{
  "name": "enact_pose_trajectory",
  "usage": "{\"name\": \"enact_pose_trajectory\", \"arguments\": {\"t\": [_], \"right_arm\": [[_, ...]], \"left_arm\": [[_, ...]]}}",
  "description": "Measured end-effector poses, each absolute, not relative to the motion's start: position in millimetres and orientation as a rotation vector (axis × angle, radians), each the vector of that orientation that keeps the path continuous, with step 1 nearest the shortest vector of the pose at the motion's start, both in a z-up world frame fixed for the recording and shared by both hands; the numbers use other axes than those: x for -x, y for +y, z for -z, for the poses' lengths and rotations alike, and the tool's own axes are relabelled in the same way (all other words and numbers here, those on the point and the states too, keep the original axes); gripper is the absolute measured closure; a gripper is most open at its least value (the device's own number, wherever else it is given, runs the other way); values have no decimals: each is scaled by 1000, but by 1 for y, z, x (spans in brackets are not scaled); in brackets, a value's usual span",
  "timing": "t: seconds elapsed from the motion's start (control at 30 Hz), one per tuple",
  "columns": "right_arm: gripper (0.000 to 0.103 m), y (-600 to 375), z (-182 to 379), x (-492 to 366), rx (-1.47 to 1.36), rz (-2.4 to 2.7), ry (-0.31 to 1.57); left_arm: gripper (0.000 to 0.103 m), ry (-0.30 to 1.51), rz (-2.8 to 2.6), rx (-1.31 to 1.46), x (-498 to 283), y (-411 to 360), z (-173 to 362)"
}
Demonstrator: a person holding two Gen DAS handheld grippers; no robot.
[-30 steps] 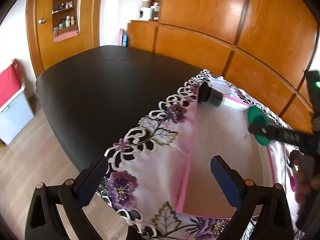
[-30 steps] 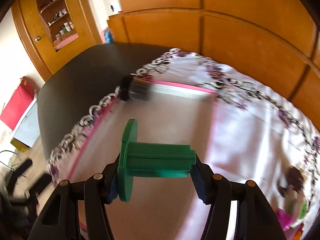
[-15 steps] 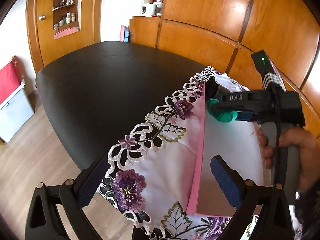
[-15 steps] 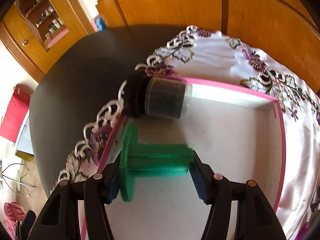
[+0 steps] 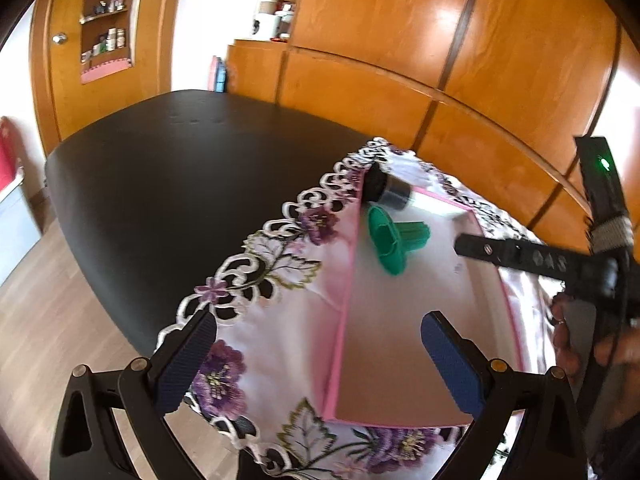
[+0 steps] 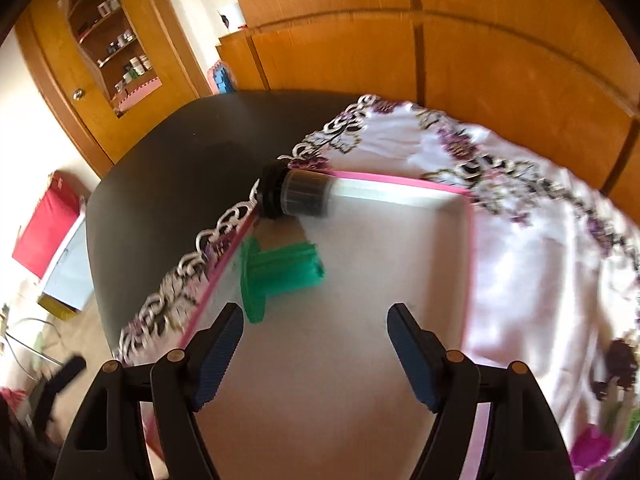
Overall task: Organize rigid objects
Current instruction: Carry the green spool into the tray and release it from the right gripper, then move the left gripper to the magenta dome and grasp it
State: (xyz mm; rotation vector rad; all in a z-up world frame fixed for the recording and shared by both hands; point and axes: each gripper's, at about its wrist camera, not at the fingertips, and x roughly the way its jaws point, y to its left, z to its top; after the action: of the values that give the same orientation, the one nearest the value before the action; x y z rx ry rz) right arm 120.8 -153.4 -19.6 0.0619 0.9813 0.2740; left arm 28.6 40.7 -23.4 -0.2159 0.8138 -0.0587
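My right gripper [image 6: 314, 344] had just let go of the green plastic spool with the wide round flange [image 6: 280, 276]: its jaws had been opening within the last half second and stood spread, with nothing between the blue pads. The spool lay on its side on the white floor of the shallow pink-rimmed tray [image 6: 400, 380], its flange close to the tray's left wall, just ahead of my fingertips and apart from them. Just beyond it, in the tray's far left corner, lay the clear cylindrical jar with the black screw cap [image 6: 298, 198], also on its side; whether jar and spool touched I could not tell, though they were close.

My left gripper [image 5: 320, 364] hung over the tray's near left corner and the white tablecloth embroidered with purple flowers [image 5: 280, 320], its jaws spread wide and gripping nothing. From that side I could see the spool [image 5: 394, 238] resting below the jar [image 5: 388, 188], and my right gripper's black finger [image 5: 520, 252] off to the right of them.

I judged the placing step for the spool as done, with two pieces now in the tray. The next move, as I read it, called for drawing the right gripper clear without nudging the spool, which could roll on its barrel, and then going for another loose item; something small and bright showed at the cloth's near right edge, too blurred to name.
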Motion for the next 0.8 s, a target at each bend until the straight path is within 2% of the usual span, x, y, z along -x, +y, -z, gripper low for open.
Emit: {"name": "enact_pose_trajectory", "arguments": {"t": [0.47,0.8], "right_arm": [[27,-257,0,-44,-90,-102,904],[27,-370,-9,0,-191,153,866]], "left_arm": [[0,794,110,86,-18,3,11],[0,808,186,6,-15,-33,9]]}}
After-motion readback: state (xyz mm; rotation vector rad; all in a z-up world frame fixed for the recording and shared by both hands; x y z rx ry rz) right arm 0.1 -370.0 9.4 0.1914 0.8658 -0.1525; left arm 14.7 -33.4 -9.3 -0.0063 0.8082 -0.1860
